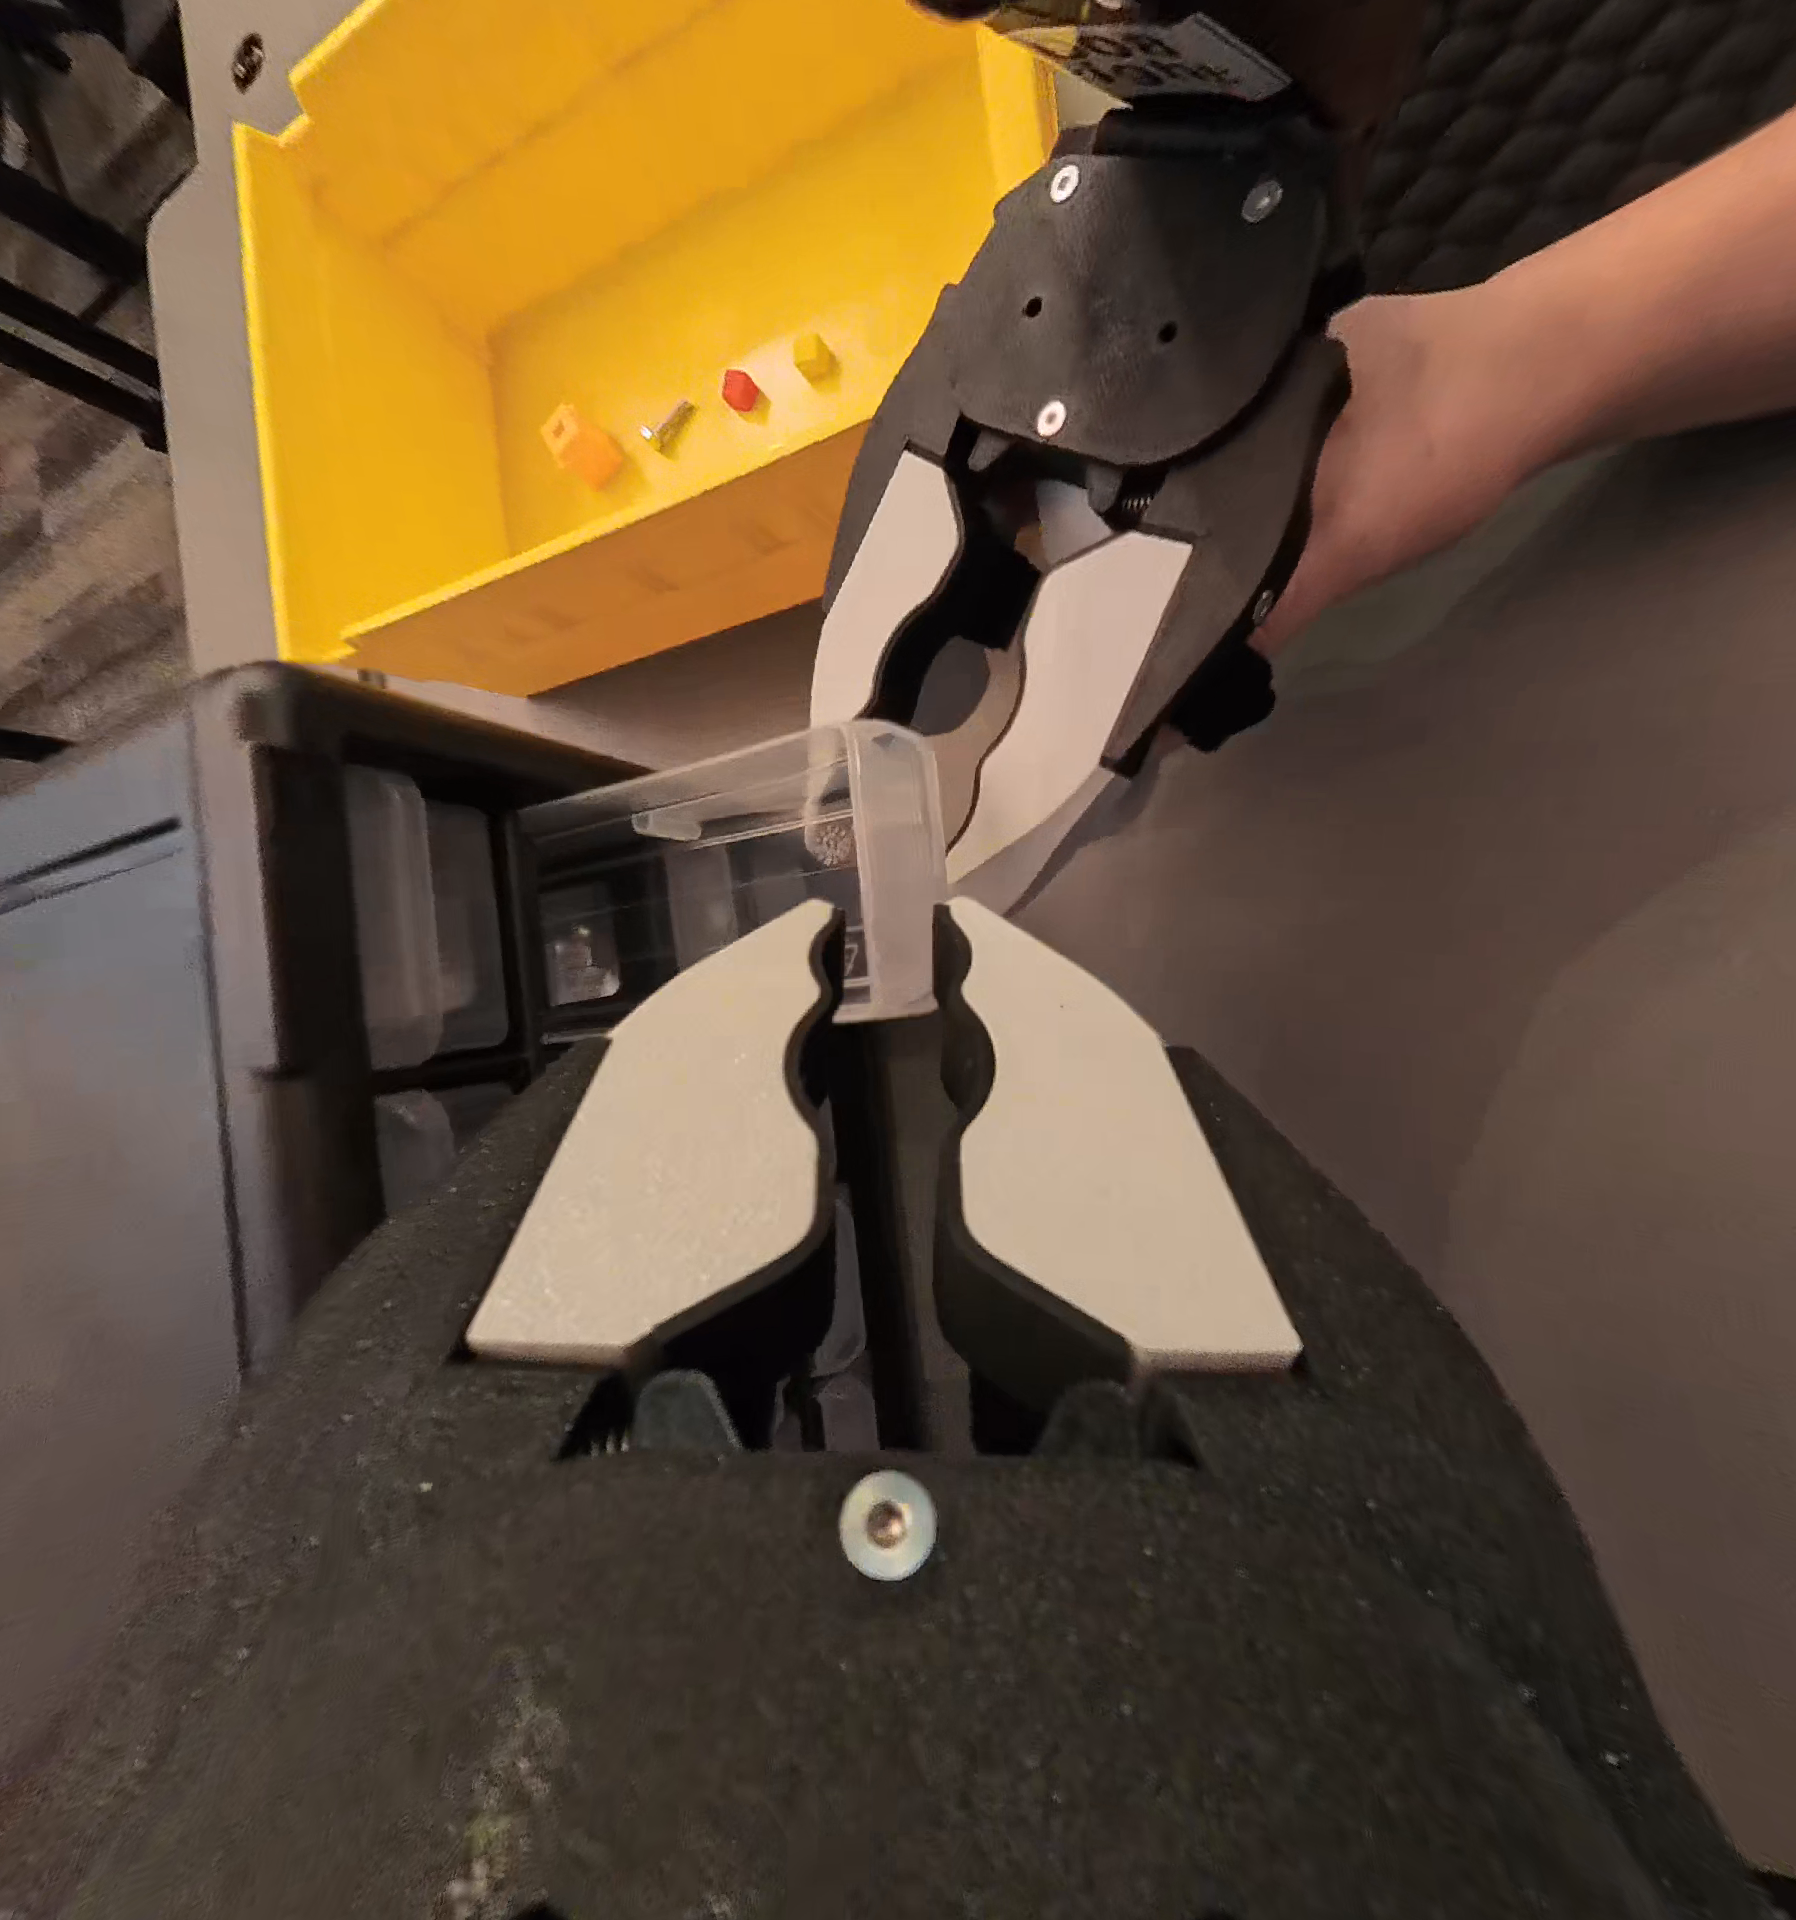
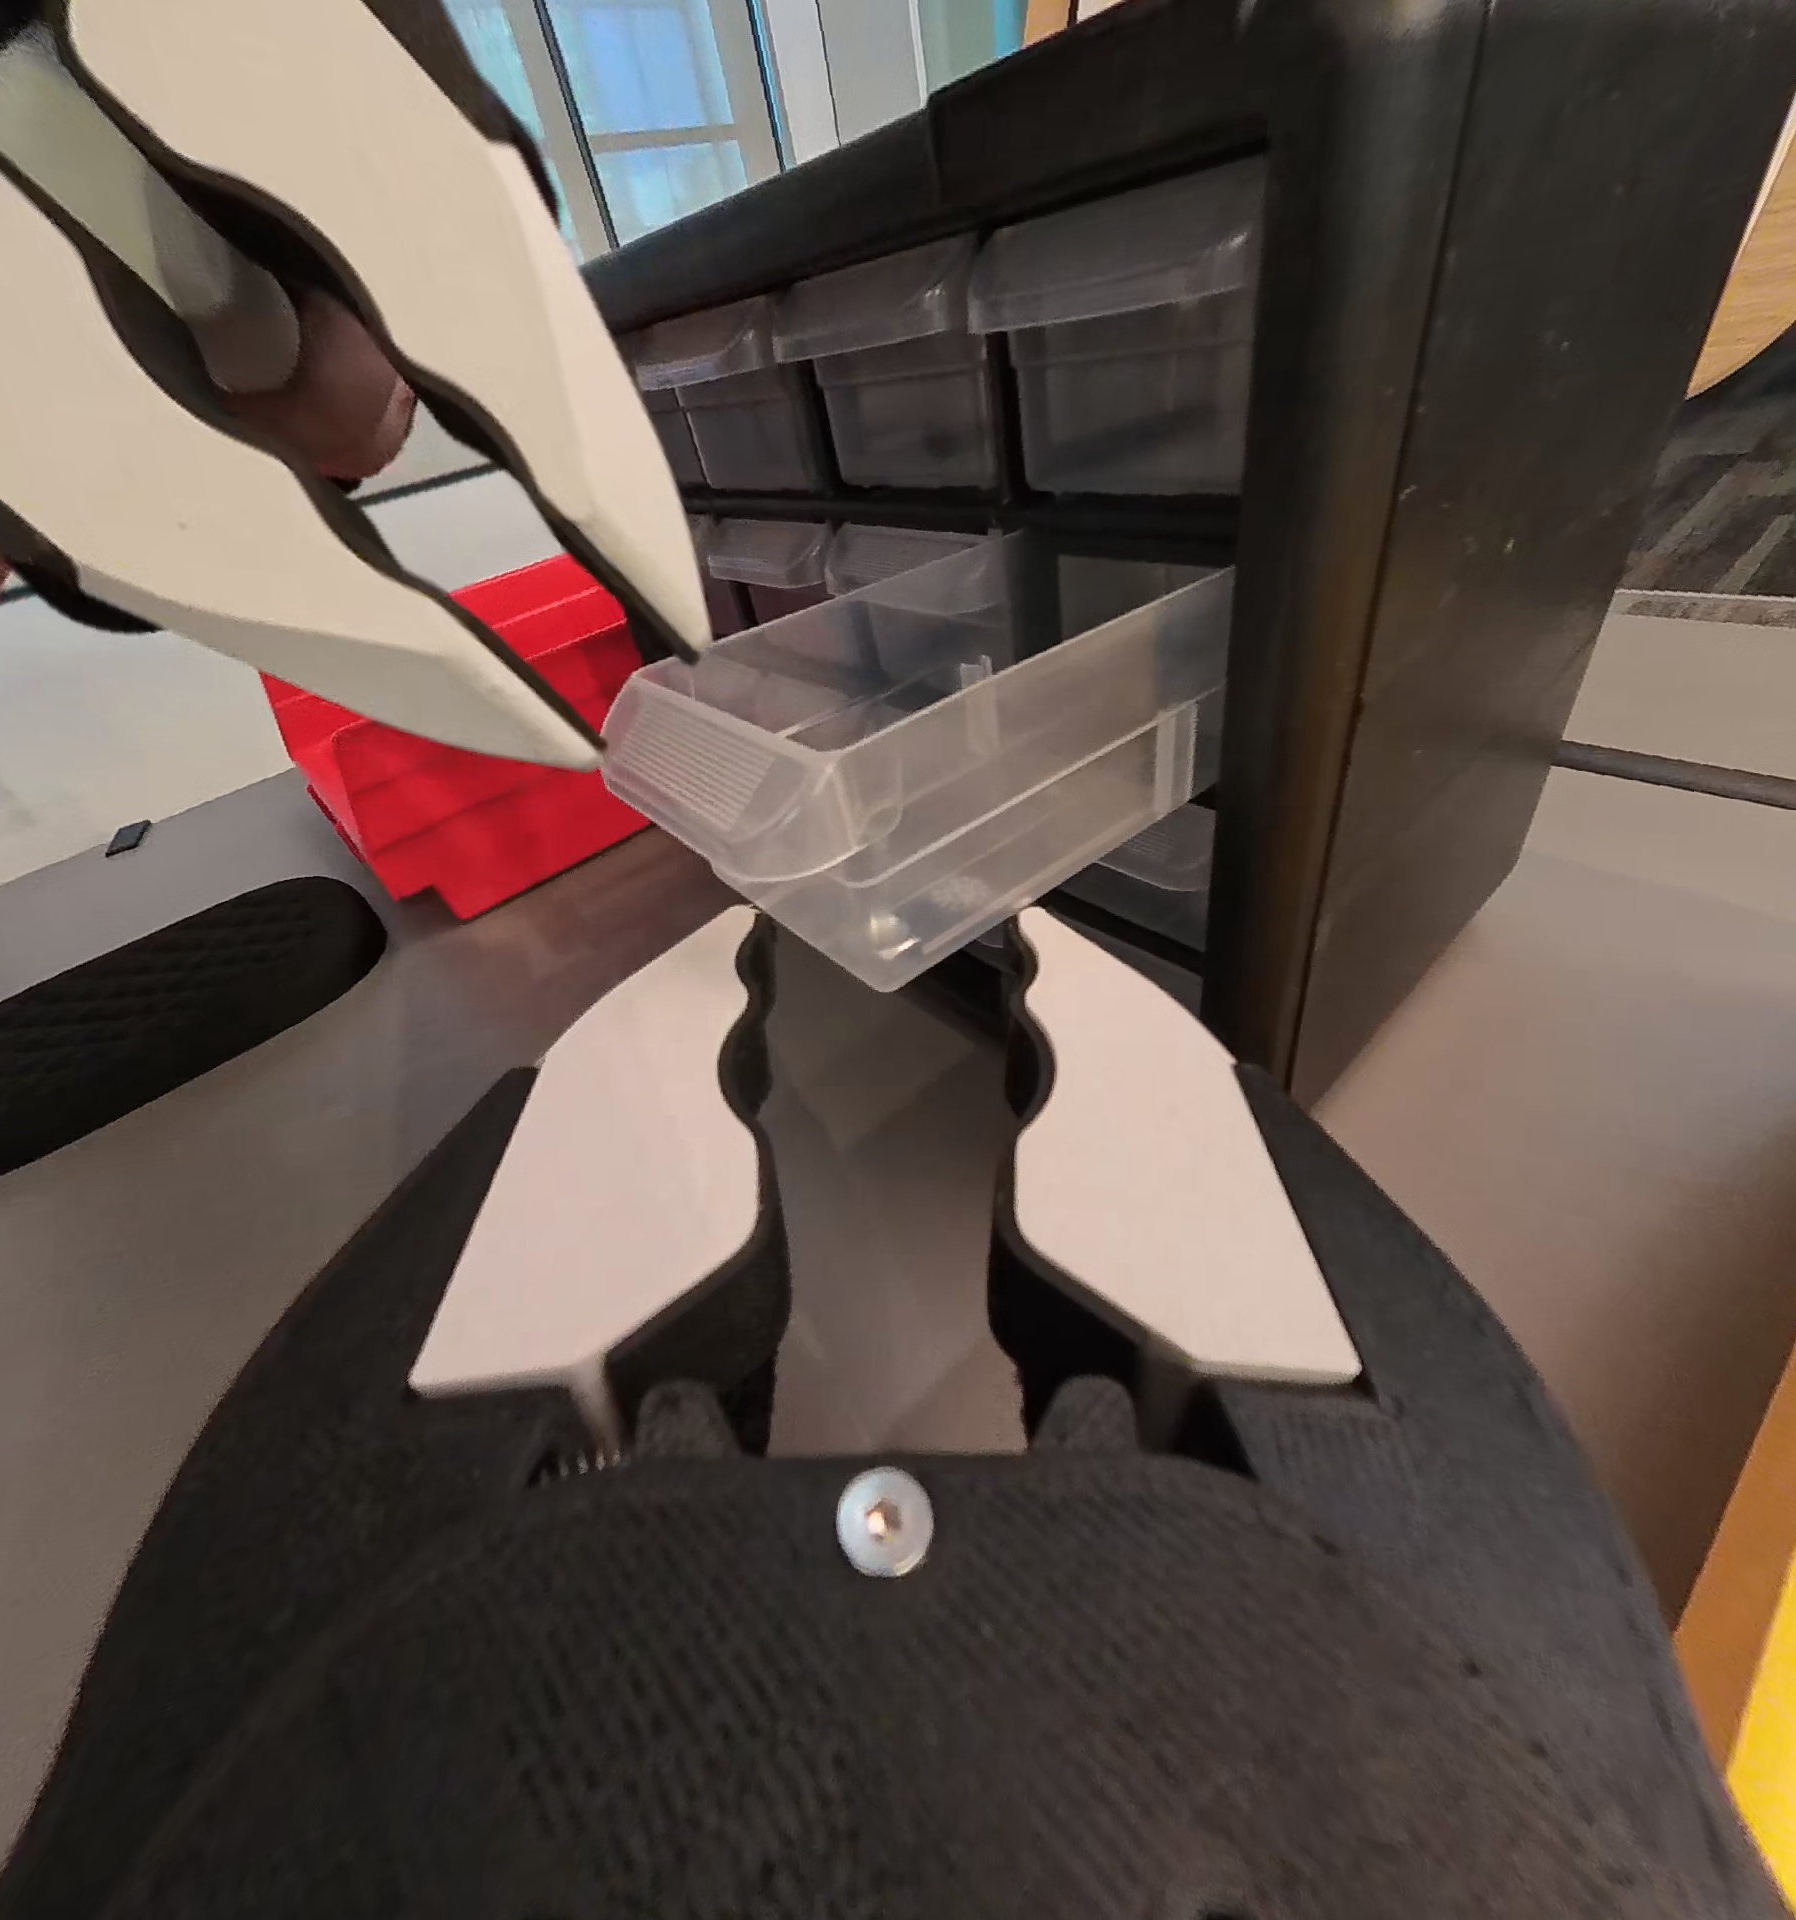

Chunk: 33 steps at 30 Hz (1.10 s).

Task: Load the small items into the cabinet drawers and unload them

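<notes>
A clear plastic drawer [image 2: 987,748] stands pulled out of the black cabinet [image 2: 1393,520]. My left gripper [image 1: 889,925] is shut on the drawer's front handle [image 1: 889,831]; in the right wrist view it [image 2: 650,707] pinches that handle from the upper left. My right gripper [image 2: 889,935] is open and empty, its fingertips just below the drawer's front corner. In the left wrist view it [image 1: 925,790] hangs beside the drawer, held by a hand. I cannot tell what is in the drawer.
A yellow bin [image 1: 374,416] behind the cabinet holds an orange block [image 1: 582,447], a bolt [image 1: 665,424], a red piece [image 1: 743,393] and a yellow piece [image 1: 814,356]. A red bin [image 2: 478,790] and a black mesh pad [image 2: 125,1018] lie on the grey table [image 2: 1600,987]. Some 6 centimetres of space lies between my two pairs of fingers.
</notes>
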### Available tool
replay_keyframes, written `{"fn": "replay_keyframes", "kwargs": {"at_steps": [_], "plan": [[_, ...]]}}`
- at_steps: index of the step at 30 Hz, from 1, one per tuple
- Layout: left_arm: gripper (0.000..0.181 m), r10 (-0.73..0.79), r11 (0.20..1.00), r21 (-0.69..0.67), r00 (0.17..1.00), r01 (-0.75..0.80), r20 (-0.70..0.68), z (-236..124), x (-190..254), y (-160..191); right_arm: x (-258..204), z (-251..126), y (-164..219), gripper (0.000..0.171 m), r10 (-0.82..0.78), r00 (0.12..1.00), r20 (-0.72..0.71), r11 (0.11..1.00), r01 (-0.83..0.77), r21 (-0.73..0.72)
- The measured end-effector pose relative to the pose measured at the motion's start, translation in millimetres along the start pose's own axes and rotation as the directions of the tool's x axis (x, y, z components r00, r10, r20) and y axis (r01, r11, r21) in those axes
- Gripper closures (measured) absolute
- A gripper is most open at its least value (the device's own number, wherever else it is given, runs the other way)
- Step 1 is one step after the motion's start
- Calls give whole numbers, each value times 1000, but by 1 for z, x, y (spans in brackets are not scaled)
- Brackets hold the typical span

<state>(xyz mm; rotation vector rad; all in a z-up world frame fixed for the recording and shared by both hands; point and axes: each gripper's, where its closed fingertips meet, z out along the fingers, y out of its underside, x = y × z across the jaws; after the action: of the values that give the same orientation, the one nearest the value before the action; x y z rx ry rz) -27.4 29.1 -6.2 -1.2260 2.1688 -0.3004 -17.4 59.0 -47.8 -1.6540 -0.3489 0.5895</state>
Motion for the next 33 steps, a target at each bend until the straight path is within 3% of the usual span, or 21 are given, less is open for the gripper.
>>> {"fn": "replay_keyframes", "kwargs": {"at_steps": [8, 20, 24, 28, 33], "plan": [[172, 17, 994, -110, 998, -10, 66, 13, -10, 0, 5, -4, -5, 130, -7, 1000, -21, 1000, 7, 23], [172, -56, 994, -86, 993, 65, 100, 5, -16, 4, 6, -6, -3, 130, -29, 999, -45, 999, 29, 15], [170, -92, 993, -58, 982, 102, 167, -5, -19, 12, 6, -8, 1, 130, -80, 994, -73, 997, 79, -16], [170, -243, 970, 69, 940, 233, 241, -20, -21, 18, 6, -13, 1, 130, -109, 990, -90, 994, 108, -18], [165, -521, 825, 388, 820, 412, 236, -43, -16, 16, 10, -27, -16, 130, -127, 985, -120, 989, 136, 63]]}}
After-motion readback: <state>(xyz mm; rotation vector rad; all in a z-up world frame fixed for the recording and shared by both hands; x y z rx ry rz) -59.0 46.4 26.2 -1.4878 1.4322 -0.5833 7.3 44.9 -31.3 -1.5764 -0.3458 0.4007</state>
